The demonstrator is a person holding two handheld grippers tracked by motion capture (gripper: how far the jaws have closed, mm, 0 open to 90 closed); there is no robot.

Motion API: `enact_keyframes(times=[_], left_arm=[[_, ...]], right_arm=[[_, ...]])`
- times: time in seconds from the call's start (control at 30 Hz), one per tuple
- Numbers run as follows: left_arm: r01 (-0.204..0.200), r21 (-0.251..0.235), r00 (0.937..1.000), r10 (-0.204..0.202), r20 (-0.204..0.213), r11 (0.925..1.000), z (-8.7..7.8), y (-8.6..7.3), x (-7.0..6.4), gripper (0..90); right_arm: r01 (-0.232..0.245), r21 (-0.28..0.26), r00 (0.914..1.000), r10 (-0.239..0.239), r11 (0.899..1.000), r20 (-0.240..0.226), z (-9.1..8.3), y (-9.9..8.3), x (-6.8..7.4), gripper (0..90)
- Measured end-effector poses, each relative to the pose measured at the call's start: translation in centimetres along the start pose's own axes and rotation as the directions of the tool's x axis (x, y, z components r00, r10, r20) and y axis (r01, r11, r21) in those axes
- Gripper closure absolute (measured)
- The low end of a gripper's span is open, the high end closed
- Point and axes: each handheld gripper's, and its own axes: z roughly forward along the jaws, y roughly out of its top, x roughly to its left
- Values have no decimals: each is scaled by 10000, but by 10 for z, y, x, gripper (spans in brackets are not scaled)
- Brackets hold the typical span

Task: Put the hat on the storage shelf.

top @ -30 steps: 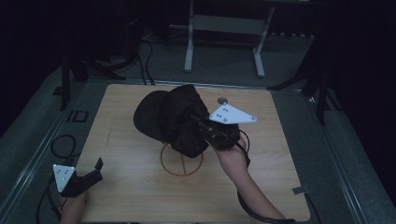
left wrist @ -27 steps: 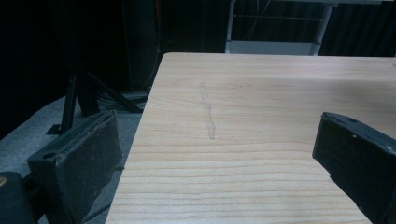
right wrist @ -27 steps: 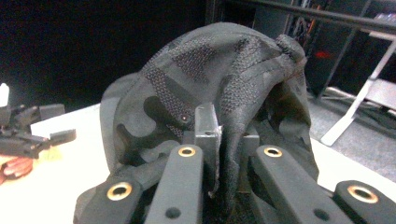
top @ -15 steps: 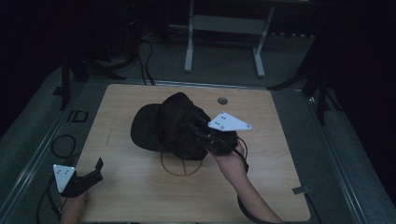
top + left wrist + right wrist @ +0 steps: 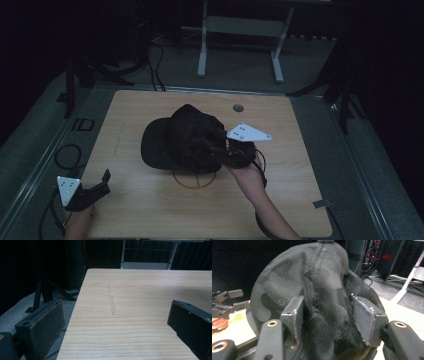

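A black mesh-backed cap [image 5: 185, 137] is over the middle of the wooden table [image 5: 150, 210], its brim pointing left and low near the tabletop. My right gripper [image 5: 220, 147] grips the cap's right side. In the right gripper view the jaws pinch a fold of the cap [image 5: 319, 277] fabric between them, so the right gripper [image 5: 327, 315] is shut on it. My left gripper [image 5: 102, 182] rests at the table's front left corner, far from the cap. The left gripper [image 5: 117, 322] is open wide over bare wood, nothing between its jaws.
A drawn circle [image 5: 195, 177] marks the table just under the cap's front side. A small round hole [image 5: 238, 107] sits near the far edge. Cables [image 5: 65, 155] lie on the floor at the left. A white stand [image 5: 240, 30] is beyond the table.
The right gripper has lowered the cap a little toward the table, and its brim has swung out to the left. The left gripper has stayed put.
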Motion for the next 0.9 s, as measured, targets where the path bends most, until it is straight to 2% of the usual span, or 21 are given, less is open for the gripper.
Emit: enact_keyframes(times=[0.33, 0.57, 0.67, 0.9], left_arm=[[-17, -18, 10000, 17, -5, 10000, 0, 0, 0, 18], [-10, -17, 10000, 10, 3, 10000, 0, 0, 0, 18], [-8, -19, 10000, 8, 3, 10000, 0, 0, 0, 18], [-11, -9, 10000, 11, -2, 10000, 0, 0, 0, 18]], right_arm=[[-36, 226, 9999, 39, 9997, -157, 1, -12, -6, 338], [32, 283, 9998, -26, 9996, -218, 0, -10, -7, 329], [101, 156, 9997, -97, 9998, -240, -4, -8, -7, 320], [-98, -188, 9996, 92, 9998, -281, -17, 0, -16, 282]])
